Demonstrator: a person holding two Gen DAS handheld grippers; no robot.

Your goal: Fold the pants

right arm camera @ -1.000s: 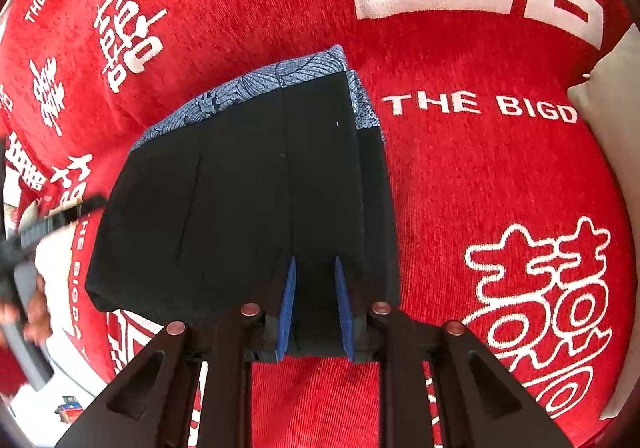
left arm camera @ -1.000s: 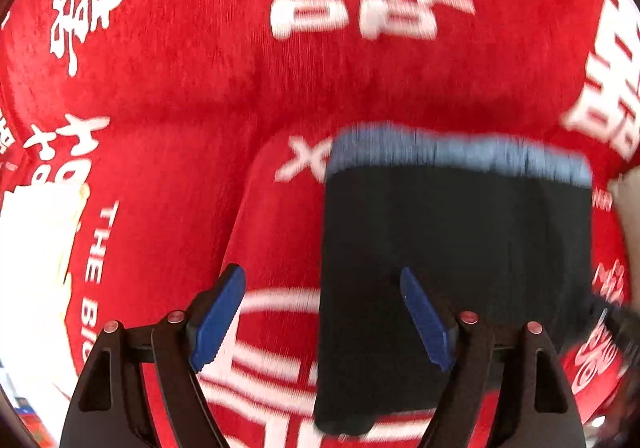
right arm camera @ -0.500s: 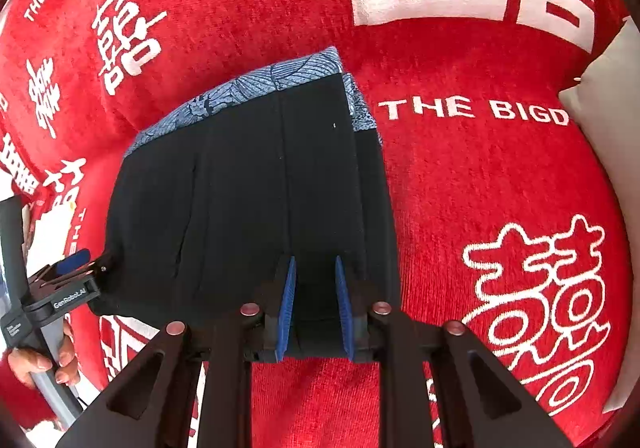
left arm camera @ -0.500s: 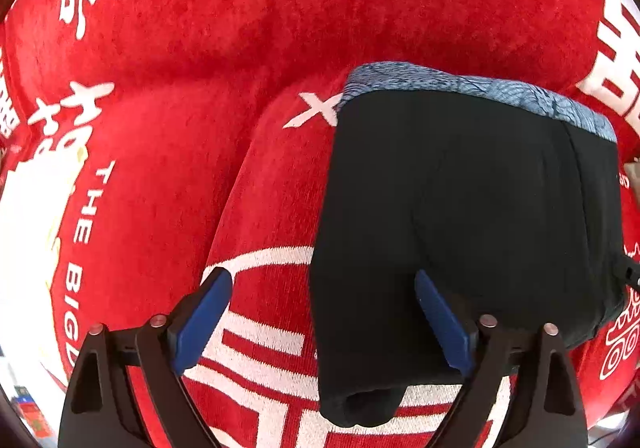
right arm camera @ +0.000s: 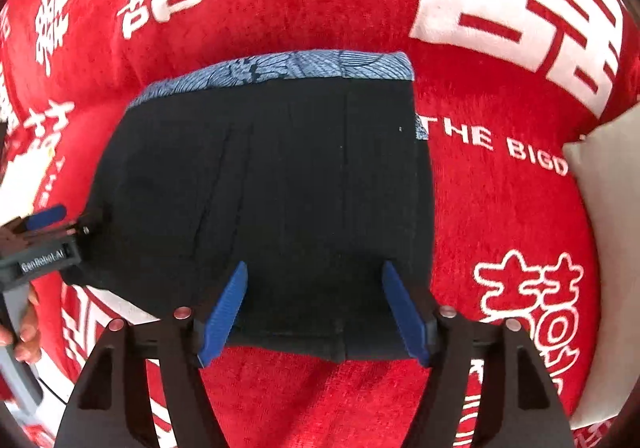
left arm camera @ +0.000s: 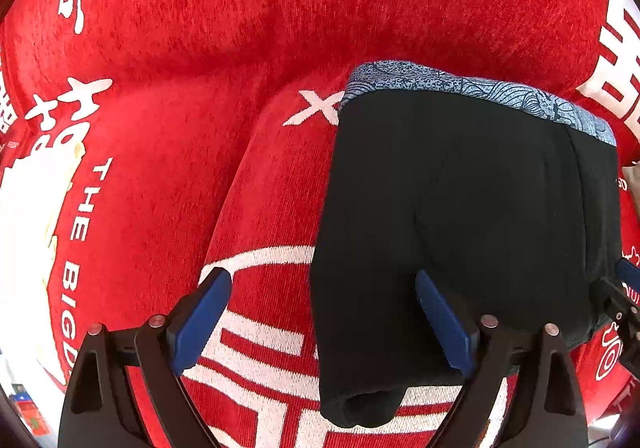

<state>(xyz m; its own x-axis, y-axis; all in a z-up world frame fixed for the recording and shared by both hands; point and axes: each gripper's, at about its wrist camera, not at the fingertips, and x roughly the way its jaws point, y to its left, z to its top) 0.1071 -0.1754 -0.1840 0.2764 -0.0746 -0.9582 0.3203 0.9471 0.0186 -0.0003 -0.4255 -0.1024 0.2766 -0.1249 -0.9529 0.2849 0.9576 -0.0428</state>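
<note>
The black pants (left arm camera: 460, 216), with a blue patterned waistband (left arm camera: 480, 92) at the far end, lie folded flat on the red cloth. They also show in the right wrist view (right arm camera: 280, 188). My left gripper (left arm camera: 320, 316) is open over the pants' left near corner, holding nothing. My right gripper (right arm camera: 316, 308) is open over the near edge of the pants, its jaws apart and empty. The left gripper also shows in the right wrist view (right arm camera: 56, 224) at the pants' left edge.
A red cloth (left arm camera: 160, 128) with white characters and lettering covers the whole surface. A pale cushion (right arm camera: 604, 248) lies at the right edge. A white patch (left arm camera: 28, 228) shows at the far left.
My right gripper was shut on the pants' near edge and has opened, letting go. The left gripper stayed open and moved in closer to the pants' left edge.
</note>
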